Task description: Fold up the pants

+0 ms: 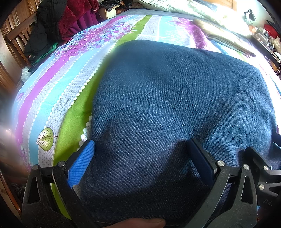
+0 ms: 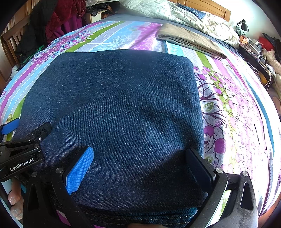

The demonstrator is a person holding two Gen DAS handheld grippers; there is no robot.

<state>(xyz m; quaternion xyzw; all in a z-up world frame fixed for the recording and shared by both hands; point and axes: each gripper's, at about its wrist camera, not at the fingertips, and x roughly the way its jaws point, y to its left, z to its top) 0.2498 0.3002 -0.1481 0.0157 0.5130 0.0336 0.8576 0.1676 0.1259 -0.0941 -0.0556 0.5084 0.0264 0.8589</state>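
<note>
Dark blue denim pants (image 1: 166, 105) (image 2: 114, 108) lie folded into a thick rectangle on a bed with a striped, flowered sheet (image 1: 58, 98) (image 2: 237, 114). My left gripper (image 1: 140, 157) is open over the near left part of the pants, its blue pad (image 1: 81, 164) at the fabric's left edge. To its right, my right gripper (image 2: 138, 166) is open over the near right part, with only flat denim between its fingers. The left gripper also shows at the left of the right wrist view (image 2: 22, 145). A fingertip (image 1: 145, 223) rests at the pants' near edge.
A folded tan cloth (image 2: 189, 40) lies on the bed behind the pants, and a pale quilt (image 2: 184, 15) is bunched at the headboard. Dark and red clothes hang over a wooden chair (image 2: 40, 22) at the far left. A black lamp (image 2: 243, 26) and a cluttered table (image 2: 260, 50) stand to the right.
</note>
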